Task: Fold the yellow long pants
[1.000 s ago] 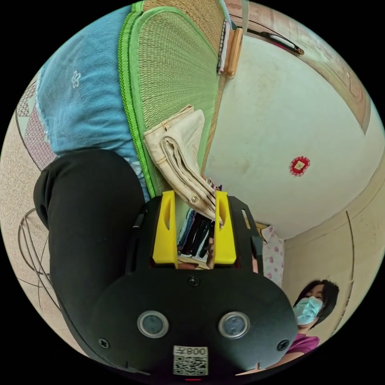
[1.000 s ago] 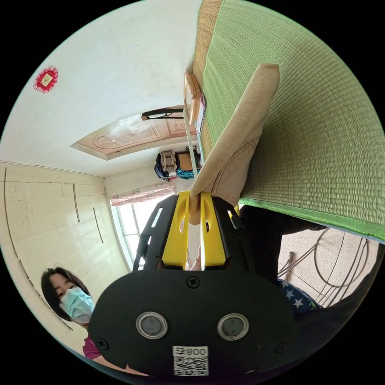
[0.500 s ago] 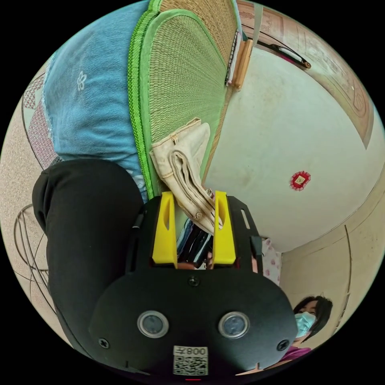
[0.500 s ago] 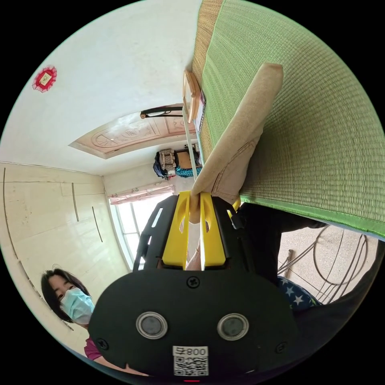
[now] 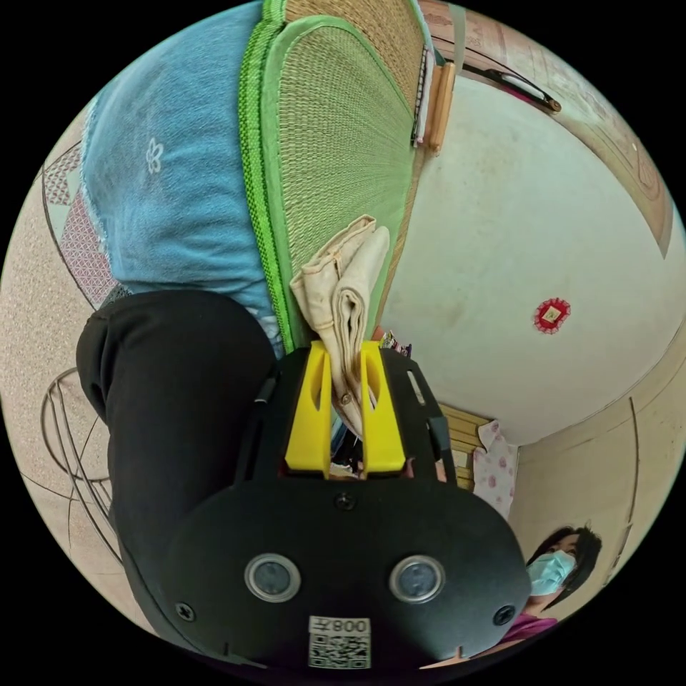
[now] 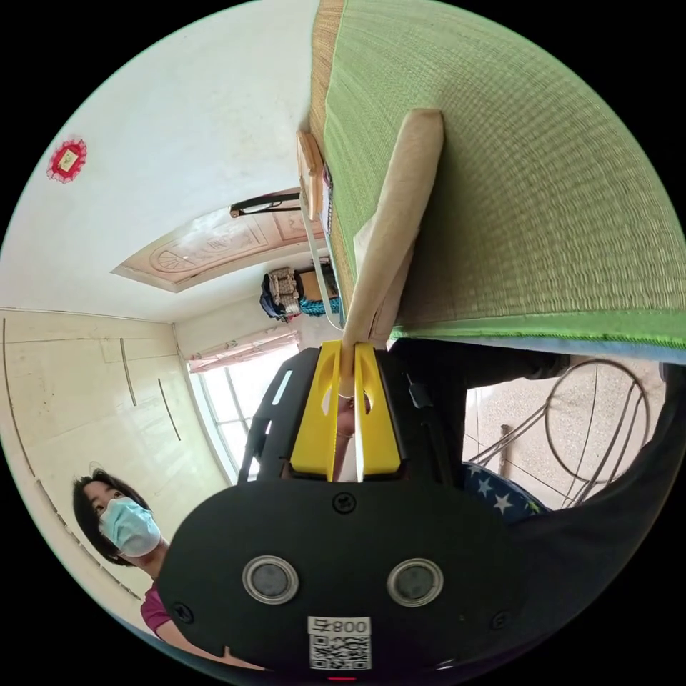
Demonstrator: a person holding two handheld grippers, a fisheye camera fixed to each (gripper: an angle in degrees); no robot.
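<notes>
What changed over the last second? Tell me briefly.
The left gripper closed its open jaws onto the folded pants. The right gripper stayed shut on the pants' other end, which still rest on the green mat.

Left gripper [image 5: 346,389]: yellow jaws closed on folded pants [image 5: 345,286], cloth running out toward 12 o'clock. Right gripper [image 6: 347,386]: jaws clamped on the pants, cloth extending toward 1 o'clock. Black sleeve [image 5: 171,400] at 9 o'clock.
</notes>
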